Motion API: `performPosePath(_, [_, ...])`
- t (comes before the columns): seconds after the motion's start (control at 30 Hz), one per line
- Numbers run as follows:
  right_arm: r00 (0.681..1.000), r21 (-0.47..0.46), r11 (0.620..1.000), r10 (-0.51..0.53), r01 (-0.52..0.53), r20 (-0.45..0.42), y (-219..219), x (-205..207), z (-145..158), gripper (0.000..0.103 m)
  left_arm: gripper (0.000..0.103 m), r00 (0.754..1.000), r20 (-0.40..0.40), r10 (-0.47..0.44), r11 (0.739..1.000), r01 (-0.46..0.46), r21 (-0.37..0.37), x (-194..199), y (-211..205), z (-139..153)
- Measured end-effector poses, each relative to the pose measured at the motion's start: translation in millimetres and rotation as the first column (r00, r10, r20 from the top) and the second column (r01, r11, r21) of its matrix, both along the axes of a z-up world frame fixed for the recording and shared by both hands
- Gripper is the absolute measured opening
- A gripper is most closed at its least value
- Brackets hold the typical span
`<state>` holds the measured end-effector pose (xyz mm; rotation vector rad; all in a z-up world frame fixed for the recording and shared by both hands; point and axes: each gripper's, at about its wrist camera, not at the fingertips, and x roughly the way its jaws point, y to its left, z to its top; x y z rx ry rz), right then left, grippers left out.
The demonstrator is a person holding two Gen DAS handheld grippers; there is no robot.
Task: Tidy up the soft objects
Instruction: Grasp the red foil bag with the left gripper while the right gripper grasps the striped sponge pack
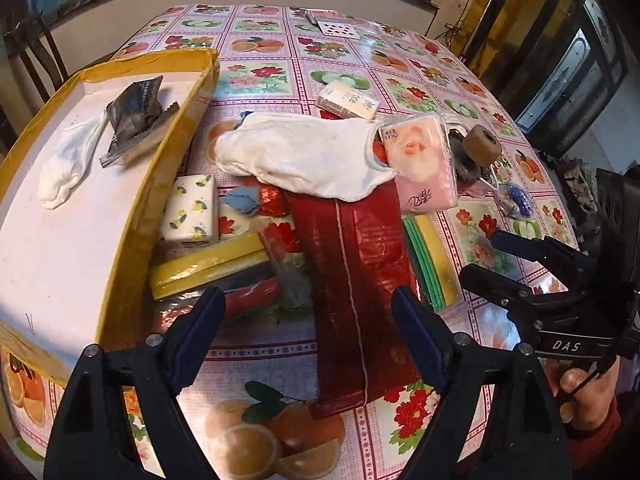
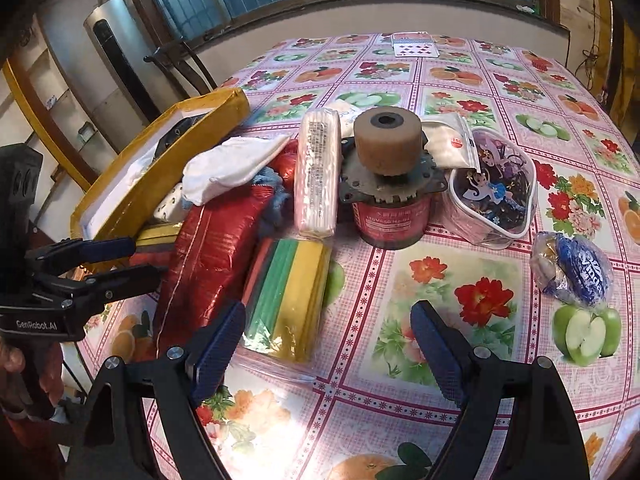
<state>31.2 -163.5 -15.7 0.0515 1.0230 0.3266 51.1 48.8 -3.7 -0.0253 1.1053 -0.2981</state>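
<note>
Currently between picks: both of your grippers empty, soft pile waiting beside the box.

Yellow-edged box (image 1: 120,216) fills the left of the left wrist view, one white sock (image 1: 66,168) already inside. Red pouch (image 1: 352,280) runs centre to bottom; second white sock (image 1: 304,160) lies draped over its upper end. Left gripper (image 1: 308,332) jaws spread, straddling the pouch; right gripper (image 2: 328,344) jaws spread over bare cloth. Next, probably: pinch that sock, carry it left.
</note>
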Motion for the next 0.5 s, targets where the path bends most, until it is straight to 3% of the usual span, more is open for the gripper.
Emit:
performPosePath(0.1, [1.0,-0.018,1.0,-0.007,0.007,-0.003,-1,1,-1,0.086,0.085,1.0,-0.007,0.014,0.998,-0.013,0.06,-2,-14,-5])
performPosePath(0.5, [0.999,-0.014,0.999,-0.037,0.036,-0.036,-11,5,-9,0.086,0.085,0.993,-0.109,0.054,0.999,-0.054,0.003,5,-30,-25])
